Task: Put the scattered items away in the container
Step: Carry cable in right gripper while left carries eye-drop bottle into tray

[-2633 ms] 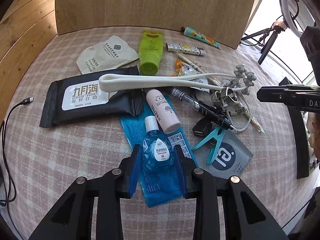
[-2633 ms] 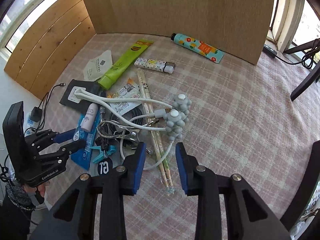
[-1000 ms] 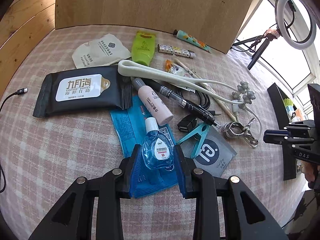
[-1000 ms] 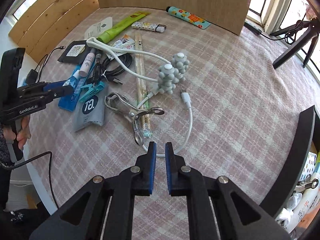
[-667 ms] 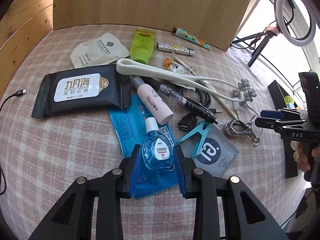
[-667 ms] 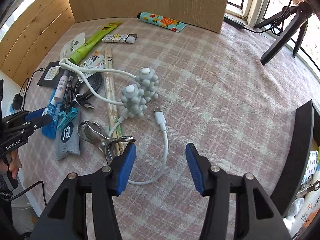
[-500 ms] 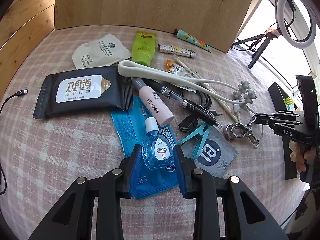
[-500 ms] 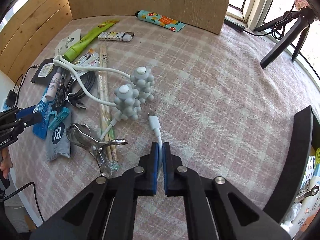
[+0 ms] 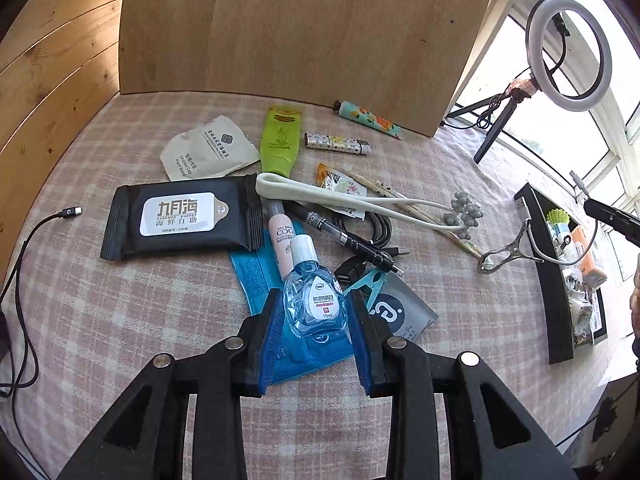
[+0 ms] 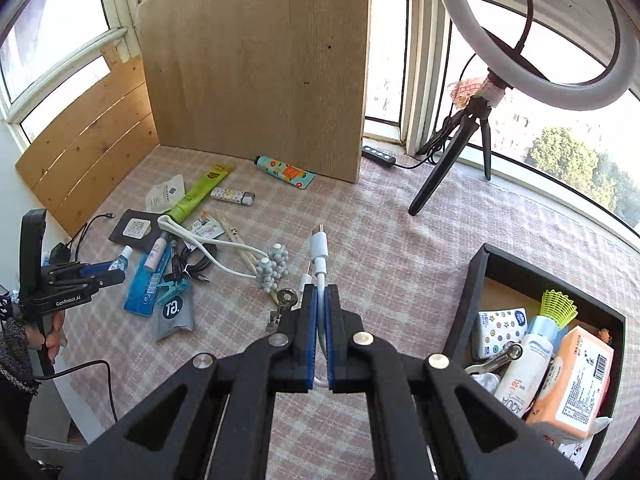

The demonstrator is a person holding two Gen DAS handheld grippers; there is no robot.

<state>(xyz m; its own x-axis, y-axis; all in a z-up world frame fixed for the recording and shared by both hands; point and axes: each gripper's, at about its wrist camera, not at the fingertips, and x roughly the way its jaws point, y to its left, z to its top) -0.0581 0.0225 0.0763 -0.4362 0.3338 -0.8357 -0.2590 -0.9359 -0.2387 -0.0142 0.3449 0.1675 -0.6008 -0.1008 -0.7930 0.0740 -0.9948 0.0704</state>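
Note:
My left gripper (image 9: 314, 300) is shut on a small blue eye-drop bottle (image 9: 314, 306) and holds it just above the blue sachet (image 9: 256, 272) in the pile. My right gripper (image 10: 321, 292) is shut on a white charging cable (image 10: 319, 248), whose plug sticks up past the fingertips. In the left wrist view the right gripper (image 9: 592, 205) is raised near the black container (image 9: 548, 280), and the cable's loop hangs down with a metal clip (image 9: 504, 254) caught in it. The container (image 10: 476, 300) at the right holds a sunscreen bottle, an orange pack and other items.
On the checked cloth lie a black wipes pack (image 9: 180, 220), a green tube (image 9: 280, 140), a lighter (image 9: 336, 144), a white massager with grey balls (image 9: 464, 212), a grey sachet (image 9: 400, 312) and a teal peg. A ring-light tripod (image 10: 460, 140) stands behind. A wooden board closes the back.
The right gripper opened, shut on the white cable and rose with it; the metal clip came up too. The left gripper lifted the eye-drop bottle a little.

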